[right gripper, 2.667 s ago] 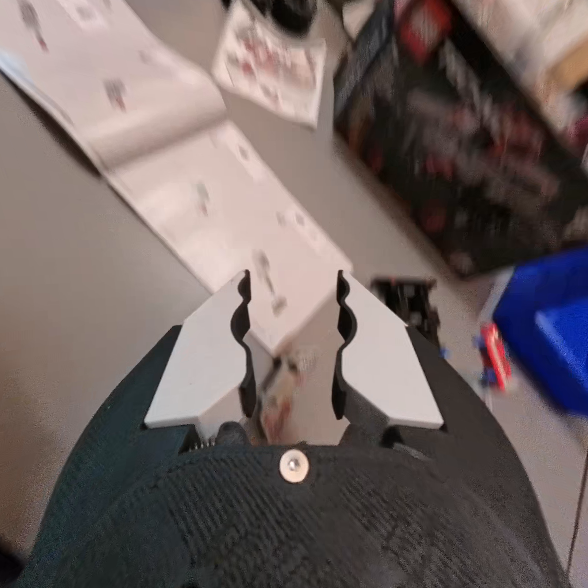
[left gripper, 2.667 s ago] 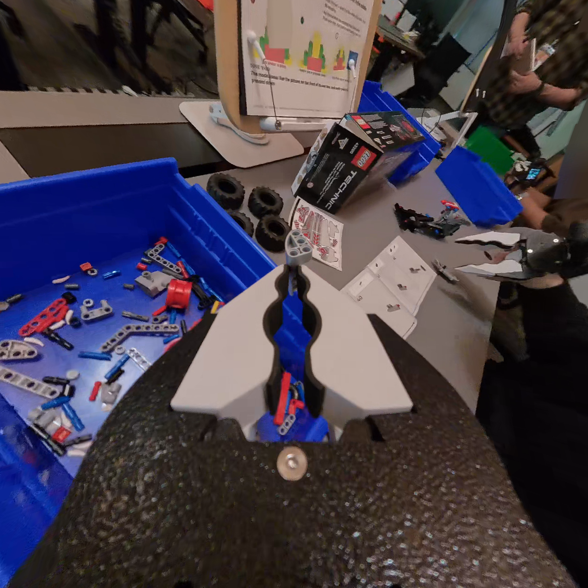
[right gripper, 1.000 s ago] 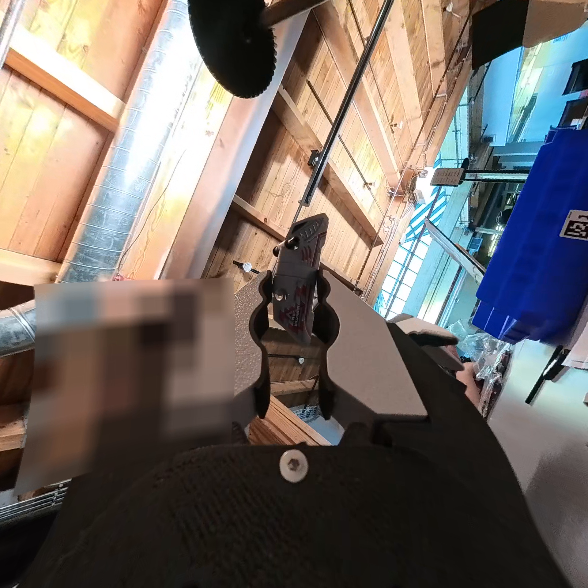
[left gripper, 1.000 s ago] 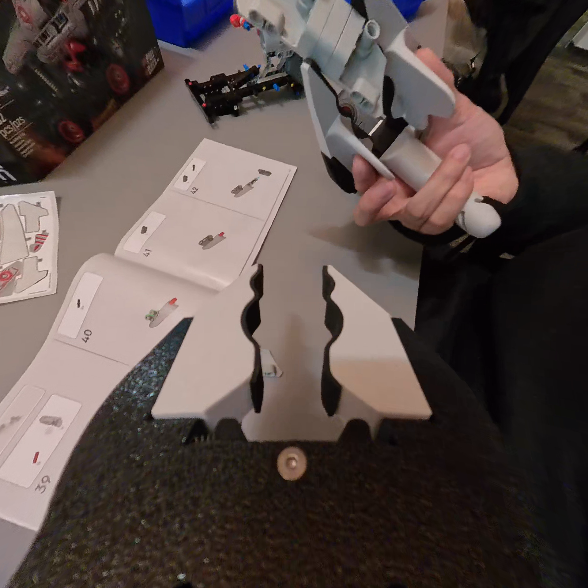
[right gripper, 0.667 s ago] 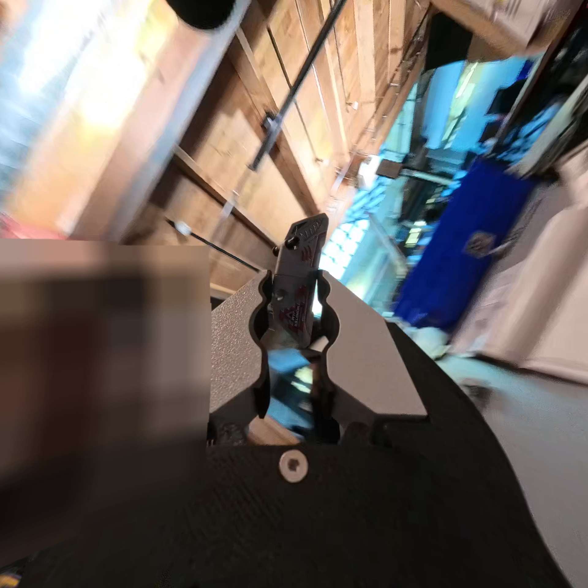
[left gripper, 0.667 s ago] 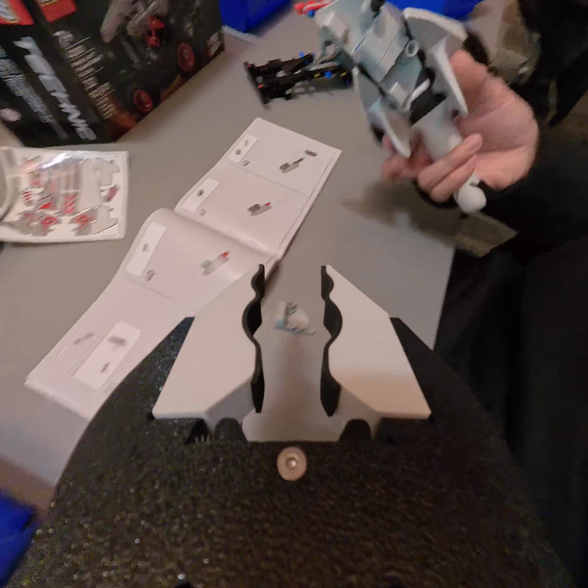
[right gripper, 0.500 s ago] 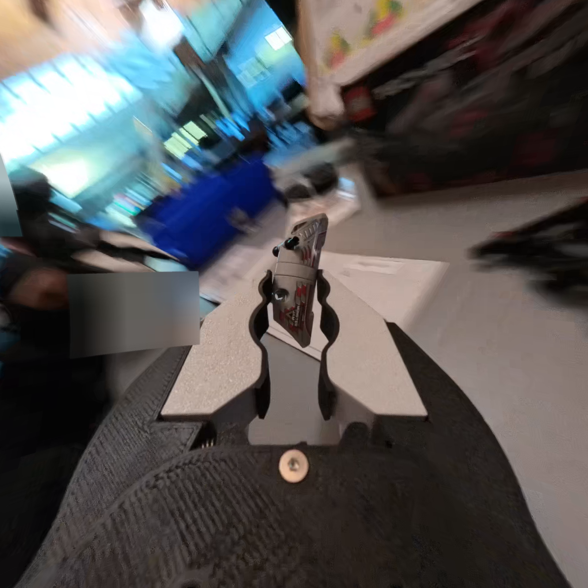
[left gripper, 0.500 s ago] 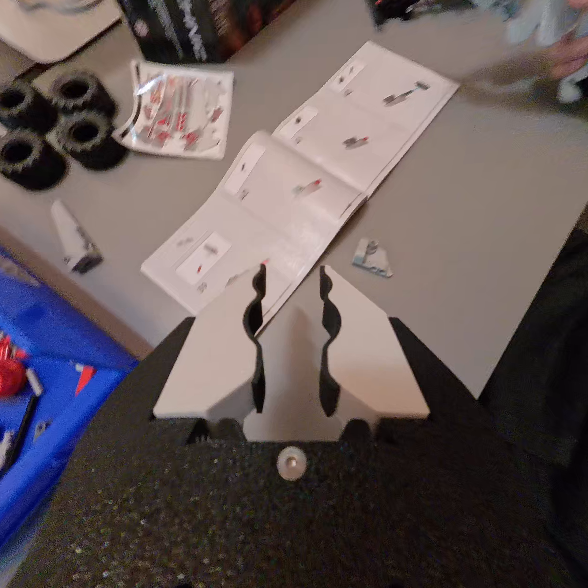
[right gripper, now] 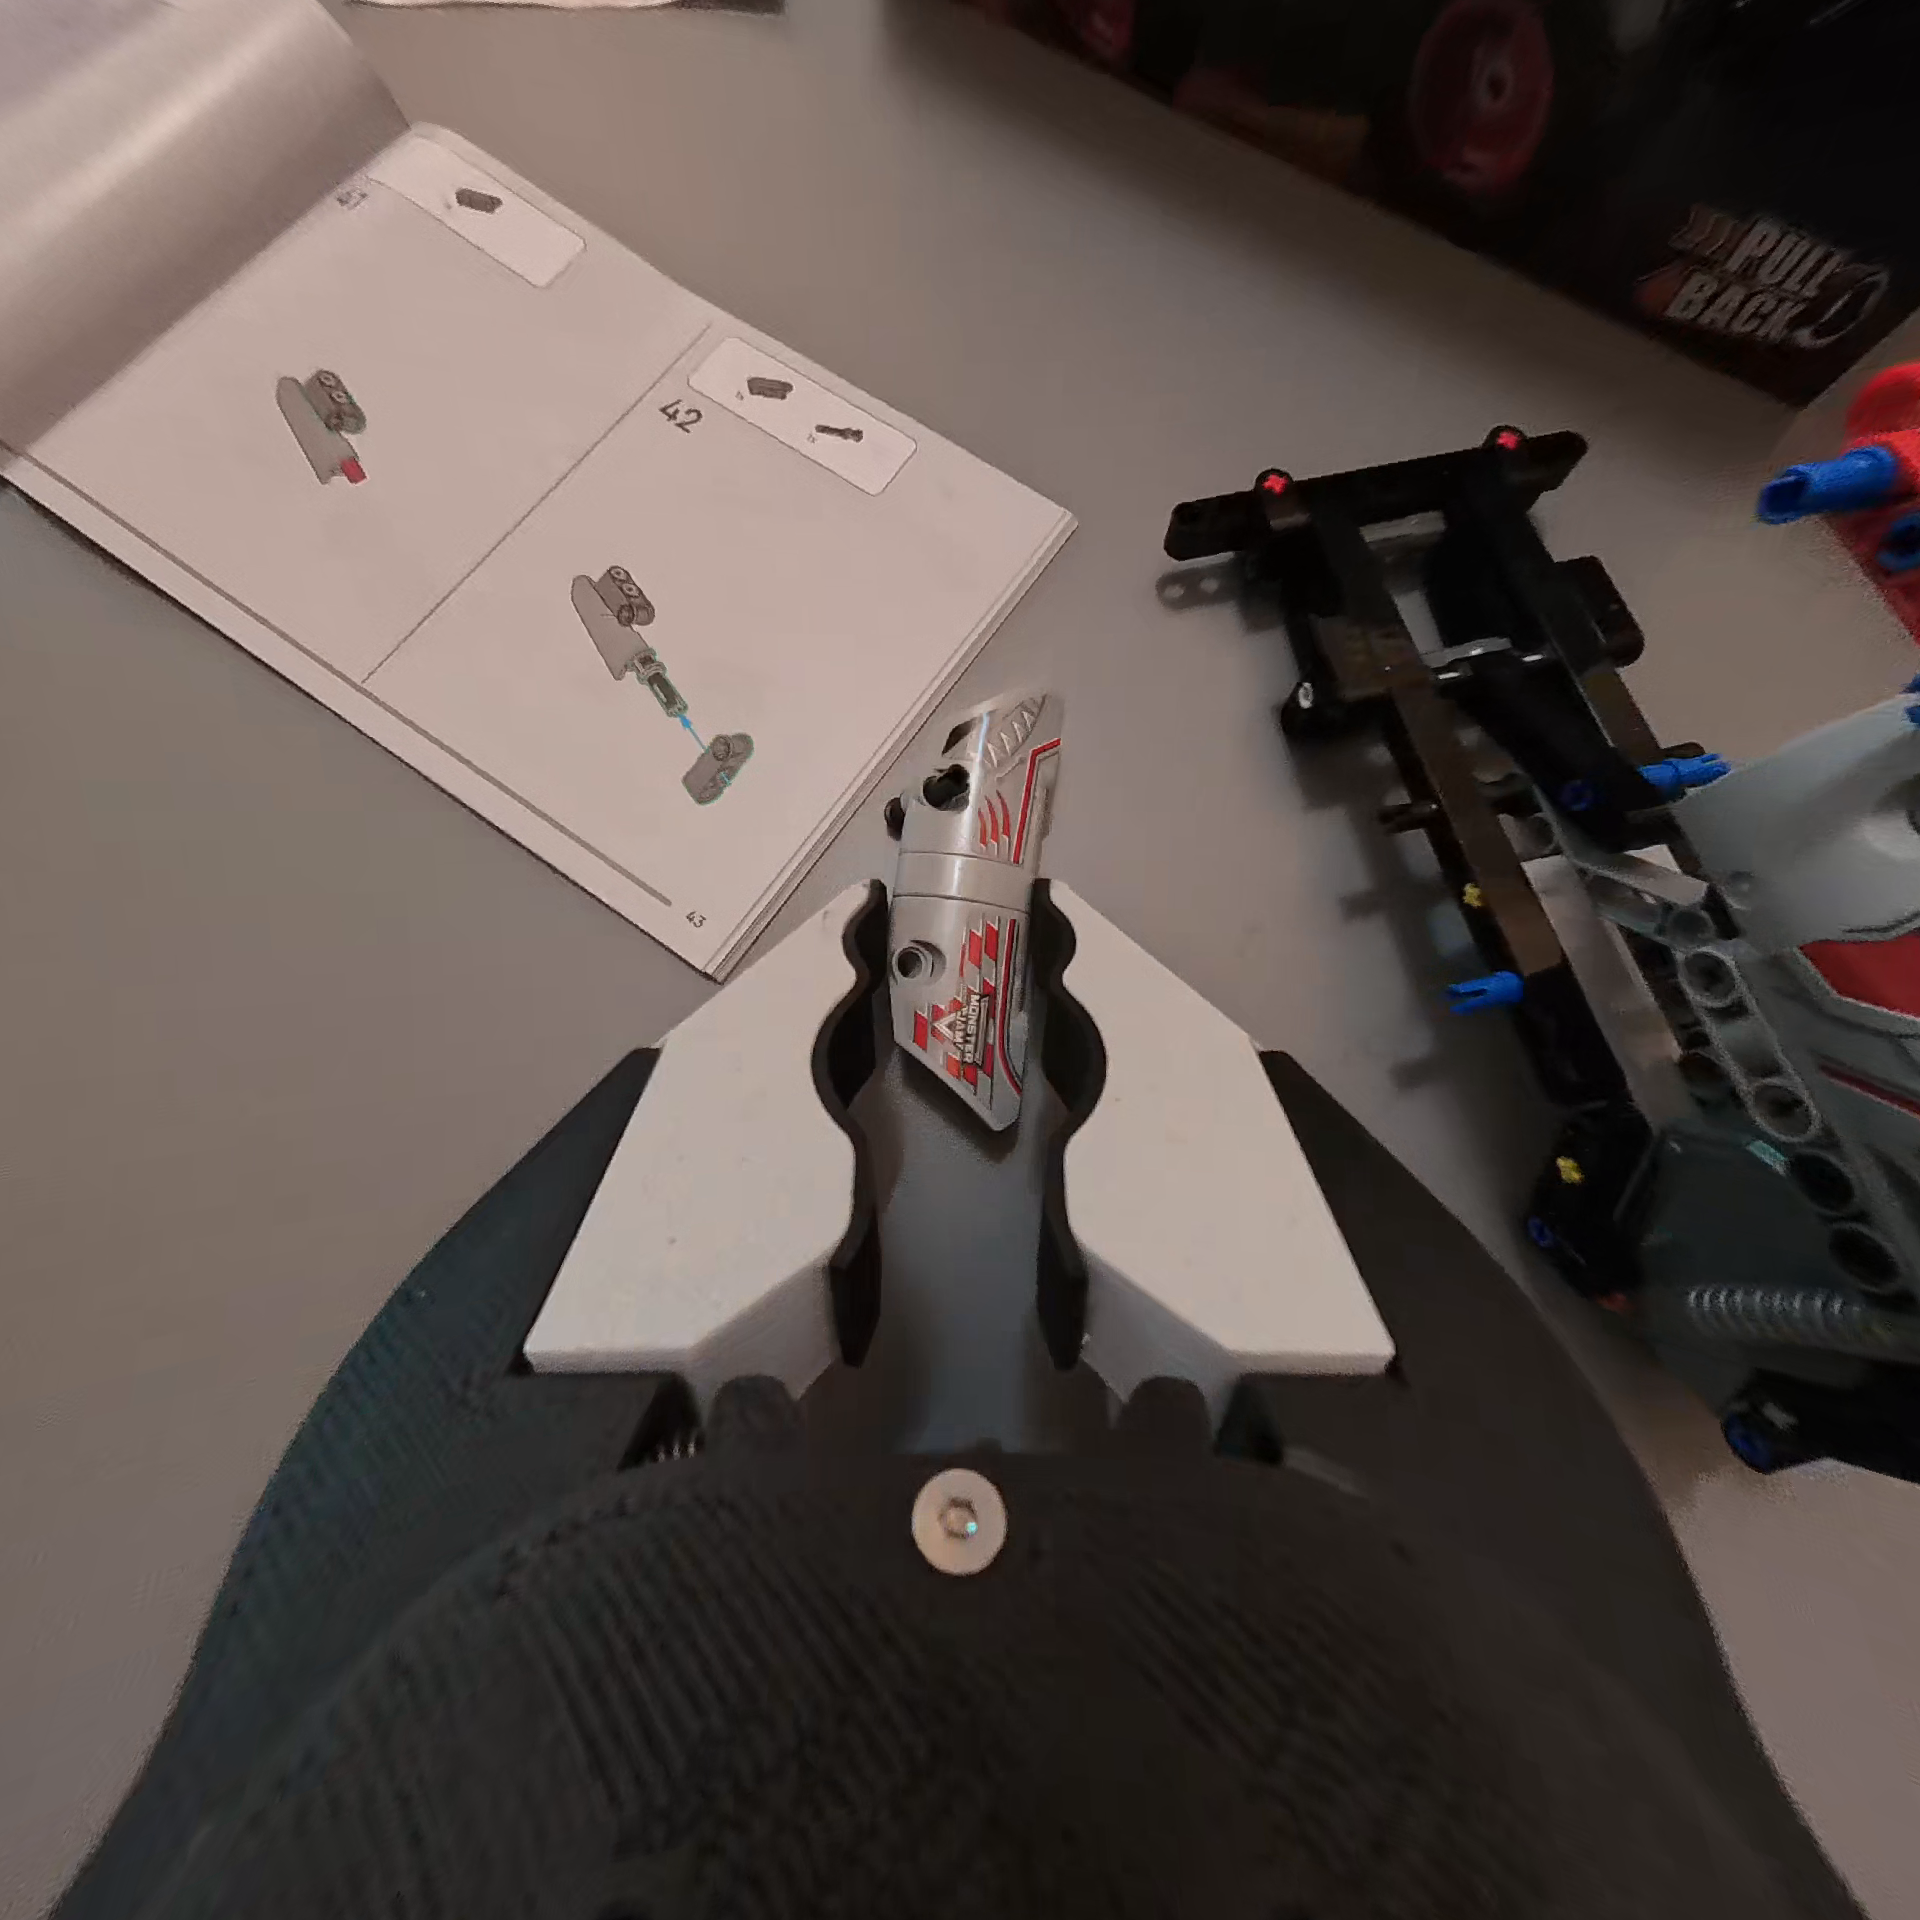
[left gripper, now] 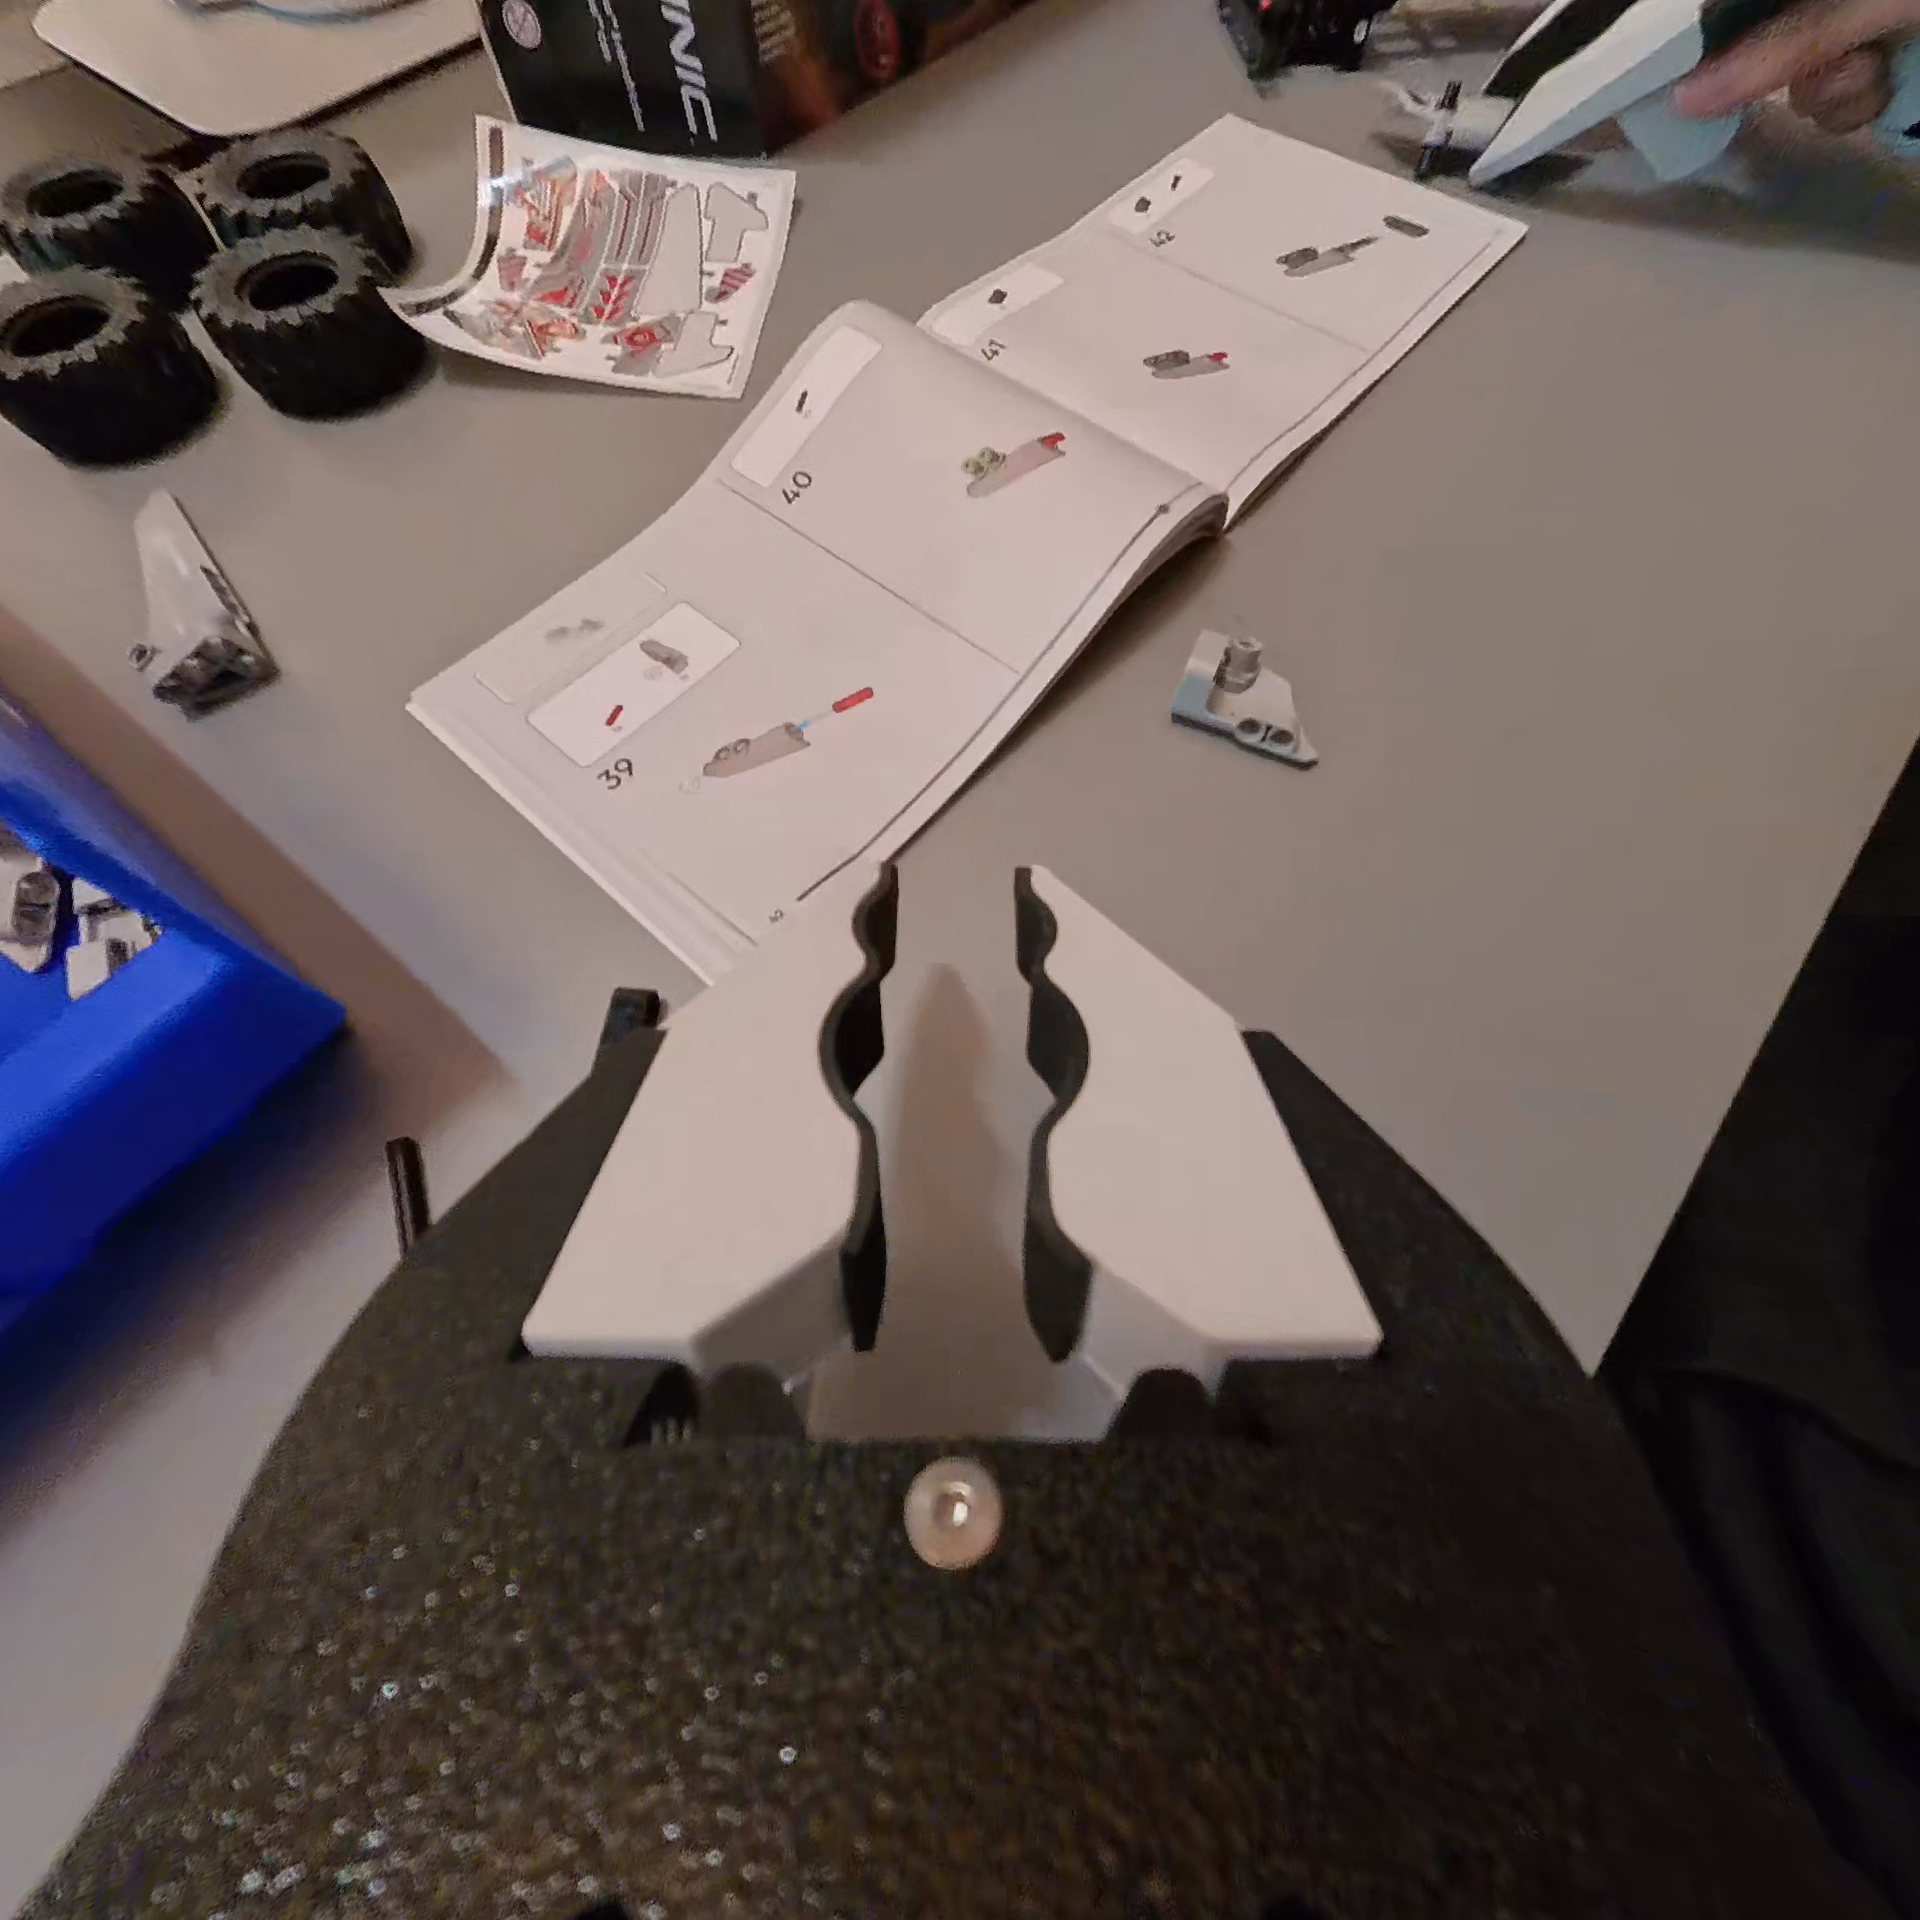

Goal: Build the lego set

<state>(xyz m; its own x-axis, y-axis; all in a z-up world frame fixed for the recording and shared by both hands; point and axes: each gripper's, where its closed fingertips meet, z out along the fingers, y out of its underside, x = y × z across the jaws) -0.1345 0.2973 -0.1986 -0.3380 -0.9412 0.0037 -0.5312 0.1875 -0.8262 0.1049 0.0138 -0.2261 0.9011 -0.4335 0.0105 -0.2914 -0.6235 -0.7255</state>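
Right gripper [right gripper: 961, 904] fingers [right gripper: 1164, 1132] clamped on stickered grey curved panel [right gripper: 971, 935], held above bench [right gripper: 260, 1039] near instruction booklet [right gripper: 540, 520]. Looks light, rigid, glossy, so prob slippery; best pinched across flat sides, clear of black pin at tip. Black chassis frame [right gripper: 1455, 665] just to the right. Left gripper [left gripper: 951, 914] fingers [left gripper: 727, 1164] apart, empty, w/ small grey pce [left gripper: 1242, 701] lying beyond. Bench grey, smooth, cluttered; blue bin [left gripper: 125, 1060] at left edge.

A grey curved panel piece [right gripper: 977, 935] with red decals stands pinched upright in the tongs, beside the black chassis [right gripper: 1455, 727] lying on the surface [right gripper: 208, 1039].
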